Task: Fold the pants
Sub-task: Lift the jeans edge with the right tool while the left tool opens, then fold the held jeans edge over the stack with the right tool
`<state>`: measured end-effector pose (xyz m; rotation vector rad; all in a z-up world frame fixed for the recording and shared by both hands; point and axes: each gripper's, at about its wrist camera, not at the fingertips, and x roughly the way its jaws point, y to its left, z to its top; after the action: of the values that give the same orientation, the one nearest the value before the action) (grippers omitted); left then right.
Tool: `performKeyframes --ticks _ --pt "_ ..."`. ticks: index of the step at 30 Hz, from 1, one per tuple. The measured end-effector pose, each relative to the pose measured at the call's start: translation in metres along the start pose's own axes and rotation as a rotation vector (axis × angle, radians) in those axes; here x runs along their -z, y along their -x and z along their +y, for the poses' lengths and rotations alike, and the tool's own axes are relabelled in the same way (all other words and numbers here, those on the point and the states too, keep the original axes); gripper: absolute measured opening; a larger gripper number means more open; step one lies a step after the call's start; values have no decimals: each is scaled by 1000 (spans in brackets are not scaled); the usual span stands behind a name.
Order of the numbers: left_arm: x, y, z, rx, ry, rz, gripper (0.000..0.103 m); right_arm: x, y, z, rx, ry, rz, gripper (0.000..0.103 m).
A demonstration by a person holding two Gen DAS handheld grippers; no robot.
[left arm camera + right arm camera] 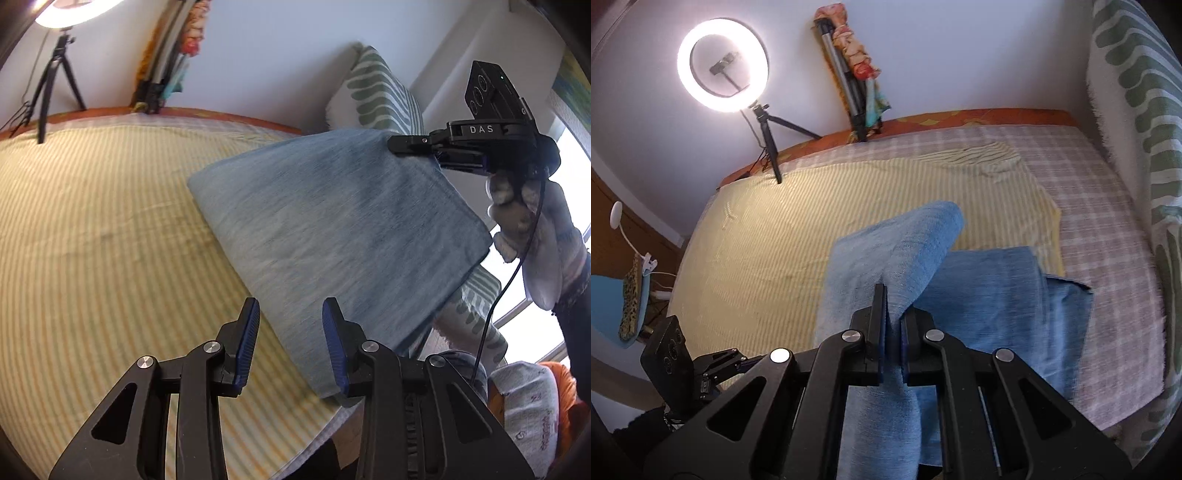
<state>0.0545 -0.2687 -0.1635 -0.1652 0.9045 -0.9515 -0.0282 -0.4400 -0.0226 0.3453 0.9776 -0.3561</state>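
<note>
Folded blue pants (pixel 332 221) lie on the yellow striped sheet (pixel 110 221) near the bed's right edge. My right gripper (pixel 397 144), held by a gloved hand (pixel 535 229), is shut on their far corner and holds that layer raised and taut. In the right wrist view the pinched fabric (pixel 897 240) rises into the right gripper (pixel 892 299), while the lower layer (pixel 990 302) stays flat on the bed. My left gripper (pixel 291 306) hovers at the pants' near edge, jaws apart, with nothing pinched between them. It also shows at the lower left in the right wrist view (pixel 716 363).
A lit ring light (pixel 722 64) on a tripod (pixel 55 85) stands at the bed's far side. A green-patterned cushion (pixel 376 92) rises beside the pants. A checked cover (pixel 1108 258) lies under the striped sheet. Bags (pixel 532 406) sit off the bed edge.
</note>
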Motion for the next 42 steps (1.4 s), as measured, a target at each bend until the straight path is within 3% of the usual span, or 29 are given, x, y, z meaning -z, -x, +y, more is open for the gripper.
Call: performKeyframes --ticks 6,12,18,21,23,25,36,39,41,42 --pt "-6 -26 -23 21 -76 37 33 4 12 -61 102 -36 -7 6" --pt "0 -54 -50 36 -150 91 33 33 -15 -112 130 -98 39 5" --pt "9 -81 -68 6 -236 177 33 45 -30 -142 -40 -157 88 8" --pt "8 -82 -66 15 -224 175 33 40 -21 -160 -146 -214 42 24" --pt "7 -82 -66 16 -221 174 33 37 -21 -169 -237 -255 25 40" --pt "8 -83 -67 9 -226 172 33 32 -29 -177 -305 -291 31 47" --pt "10 -89 -74 -4 -253 164 34 -5 -84 -178 -371 -327 58 48" --pt "9 -89 -74 3 -240 167 34 -6 -84 -165 -316 -250 49 31" --pt "9 -89 -72 8 -237 167 33 -6 -76 -162 -281 -221 25 14" --pt "10 -88 -72 9 -238 167 34 -5 -71 -164 -288 -227 8 13"
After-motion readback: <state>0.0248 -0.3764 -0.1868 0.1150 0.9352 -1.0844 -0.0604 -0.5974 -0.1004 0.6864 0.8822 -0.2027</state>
